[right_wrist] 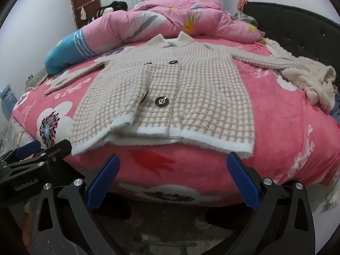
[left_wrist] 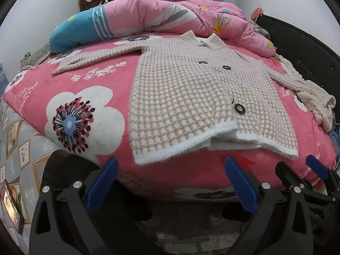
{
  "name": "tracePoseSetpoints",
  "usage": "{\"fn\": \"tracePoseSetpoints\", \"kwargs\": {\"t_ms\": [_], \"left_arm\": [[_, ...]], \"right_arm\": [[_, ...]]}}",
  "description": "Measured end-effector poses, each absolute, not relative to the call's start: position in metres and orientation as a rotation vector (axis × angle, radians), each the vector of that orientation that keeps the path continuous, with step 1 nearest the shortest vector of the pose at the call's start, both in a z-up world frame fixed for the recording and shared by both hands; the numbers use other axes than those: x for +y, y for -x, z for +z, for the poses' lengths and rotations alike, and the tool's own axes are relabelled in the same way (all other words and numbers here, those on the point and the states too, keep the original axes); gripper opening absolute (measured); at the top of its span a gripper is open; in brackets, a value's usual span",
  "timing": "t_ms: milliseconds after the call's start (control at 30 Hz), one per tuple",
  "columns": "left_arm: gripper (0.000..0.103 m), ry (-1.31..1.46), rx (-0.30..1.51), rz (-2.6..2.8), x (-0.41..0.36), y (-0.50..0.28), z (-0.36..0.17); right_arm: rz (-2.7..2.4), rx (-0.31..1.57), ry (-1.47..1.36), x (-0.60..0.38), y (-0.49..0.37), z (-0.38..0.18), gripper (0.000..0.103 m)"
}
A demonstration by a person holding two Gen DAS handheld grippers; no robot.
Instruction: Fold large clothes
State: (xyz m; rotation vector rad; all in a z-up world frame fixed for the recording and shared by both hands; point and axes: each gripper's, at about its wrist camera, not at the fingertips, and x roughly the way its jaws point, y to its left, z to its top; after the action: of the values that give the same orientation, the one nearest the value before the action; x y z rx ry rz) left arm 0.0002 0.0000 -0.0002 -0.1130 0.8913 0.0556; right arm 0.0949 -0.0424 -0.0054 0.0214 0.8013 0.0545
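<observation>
Left wrist: one checked coat (left_wrist: 191, 97), four buttons (left_wrist: 239, 108).

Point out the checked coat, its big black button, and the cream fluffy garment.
checked coat (right_wrist: 201, 97): right wrist view, front panel.
big black button (right_wrist: 160, 102): right wrist view, button face.
cream fluffy garment (right_wrist: 314, 85): right wrist view, its bunched middle.

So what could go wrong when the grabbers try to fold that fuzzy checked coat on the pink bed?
1. The beige-and-white checked woolly coat has its hem hanging over the edge of the pink flowered blanket, so a tug might slide it off the bed.
2. Its right sleeve lies against the cream fluffy garment, which may get dragged along.
3. Both the left gripper and right gripper are open and empty; the thick fuzzy hem could slip from a shallow pinch.
</observation>
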Motion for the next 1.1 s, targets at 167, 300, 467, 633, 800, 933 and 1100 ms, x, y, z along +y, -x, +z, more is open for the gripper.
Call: {"fn": "tracePoseSetpoints", "kwargs": {"t_ms": [167,300,467,633,800,933,1100], "left_arm": [[0.098,0.116,0.889,0.058,0.0008,0.0003,-0.0003],[0.098,0.118,0.89,0.061,-0.0024,0.0031,-0.0043],[0.098,0.117,0.897,0.059,-0.002,0.0007,-0.0035],[0.098,0.116,0.899,0.056,-0.0002,-0.0005,-0.004],[0.098,0.113,0.9,0.055,-0.0004,-0.0008,-0.0035],[0.098,0.113,0.899,0.055,-0.0005,-0.0008,-0.0034],[0.098,0.111,0.899,0.052,-0.0015,-0.0007,-0.0034]], "right_arm": [[0.053,0.798,-0.019,-0.0434,-0.0943,-0.0043,0.096],[0.051,0.801,-0.022,-0.0421,-0.0934,-0.0006,0.096],[0.052,0.8,-0.023,-0.0434,-0.0937,0.0001,0.096],[0.05,0.801,-0.024,-0.0442,-0.0965,-0.0018,0.096],[0.051,0.796,-0.018,-0.0457,-0.0945,-0.0012,0.096],[0.049,0.793,-0.013,-0.045,-0.094,-0.0008,0.096],[0.051,0.795,-0.013,-0.0441,-0.0944,-0.0009,0.096]]}}
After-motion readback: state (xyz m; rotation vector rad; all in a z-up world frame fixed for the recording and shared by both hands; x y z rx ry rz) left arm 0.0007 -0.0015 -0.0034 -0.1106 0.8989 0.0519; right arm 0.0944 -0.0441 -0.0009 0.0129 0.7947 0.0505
